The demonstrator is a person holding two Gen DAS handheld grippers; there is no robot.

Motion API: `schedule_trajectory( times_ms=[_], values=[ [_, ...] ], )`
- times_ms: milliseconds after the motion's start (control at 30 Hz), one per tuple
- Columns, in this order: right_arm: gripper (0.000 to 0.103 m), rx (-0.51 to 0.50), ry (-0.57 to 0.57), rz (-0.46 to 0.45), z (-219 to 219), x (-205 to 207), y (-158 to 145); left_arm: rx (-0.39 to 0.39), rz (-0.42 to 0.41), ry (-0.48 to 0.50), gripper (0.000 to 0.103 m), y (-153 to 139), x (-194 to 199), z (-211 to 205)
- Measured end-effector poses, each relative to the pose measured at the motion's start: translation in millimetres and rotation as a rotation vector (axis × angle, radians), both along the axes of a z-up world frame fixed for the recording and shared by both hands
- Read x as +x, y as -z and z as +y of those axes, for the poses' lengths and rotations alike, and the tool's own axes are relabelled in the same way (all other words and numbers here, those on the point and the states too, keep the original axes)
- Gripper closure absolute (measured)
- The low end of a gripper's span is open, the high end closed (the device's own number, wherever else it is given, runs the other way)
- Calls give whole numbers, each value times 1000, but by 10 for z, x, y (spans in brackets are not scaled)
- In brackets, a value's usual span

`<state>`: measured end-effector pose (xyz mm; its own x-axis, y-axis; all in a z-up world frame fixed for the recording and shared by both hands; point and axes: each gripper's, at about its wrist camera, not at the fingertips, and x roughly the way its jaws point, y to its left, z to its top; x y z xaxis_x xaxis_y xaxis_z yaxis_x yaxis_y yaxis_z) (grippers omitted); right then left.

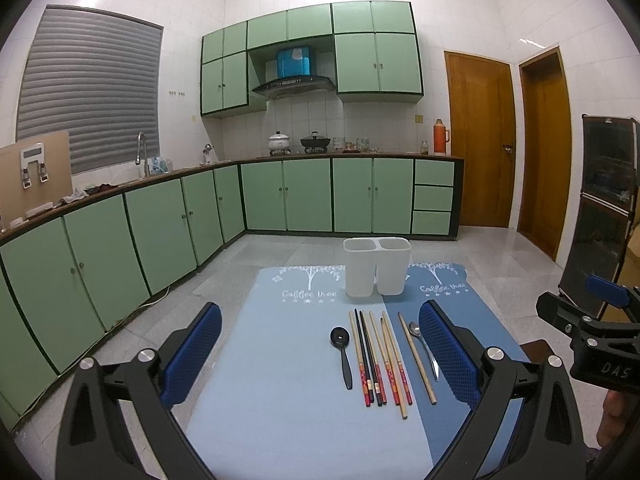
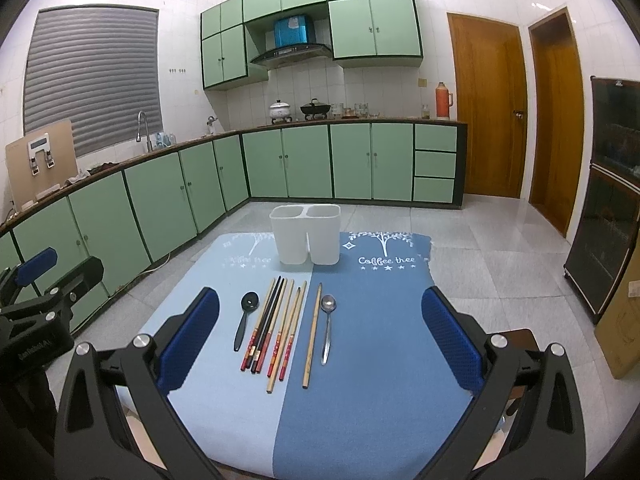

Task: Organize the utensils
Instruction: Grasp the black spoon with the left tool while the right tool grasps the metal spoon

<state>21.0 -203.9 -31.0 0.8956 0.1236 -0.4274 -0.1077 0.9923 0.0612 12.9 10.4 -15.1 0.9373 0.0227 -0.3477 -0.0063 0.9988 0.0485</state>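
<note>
Both tools hover above the near edge of the desk (image 2: 360, 400): the left hand-held gripper (image 1: 320, 356) and the right hand-held gripper (image 2: 320, 344) each have fingers spread wide, holding nothing. On the blue cloth lie a black spoon (image 2: 245, 320), a row of chopsticks (image 2: 276, 328) and a metal spoon (image 2: 327, 326), side by side, with the white two-compartment holder (image 2: 306, 234) standing empty just beyond them.

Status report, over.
Both hand-held grippers open, empty: left, right. Chopsticks and spoons flat on mat. Holder empty. Nothing in the way.
</note>
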Motion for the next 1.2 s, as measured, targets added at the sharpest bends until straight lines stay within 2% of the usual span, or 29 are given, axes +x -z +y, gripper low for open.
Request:
schedule_trajectory(
  times_ms=[133,300,633,733,800,1000,1200],
  values=[
    [5,-15,2,28,-19,234,53,10,29,-1,6,51,161,-6],
    [5,-34,13,93,-71,692,231,21,107,-19,6,219,624,66],
    [6,-34,-25,313,-84,1808,820,40,337,-56,7,872,1809,233],
    [14,-51,-57,386,-26,2070,1033,20,412,-39,9,1105,2104,226],
    [25,-52,-78,446,-4,2209,1186,14,455,-30,9,1252,2263,199],
    [40,-63,-98,571,29,2475,1596,16,559,-15,11,1613,2527,103],
    [46,-85,-107,622,73,2534,1857,13,620,-7,11,1856,2617,57]
  ],
)
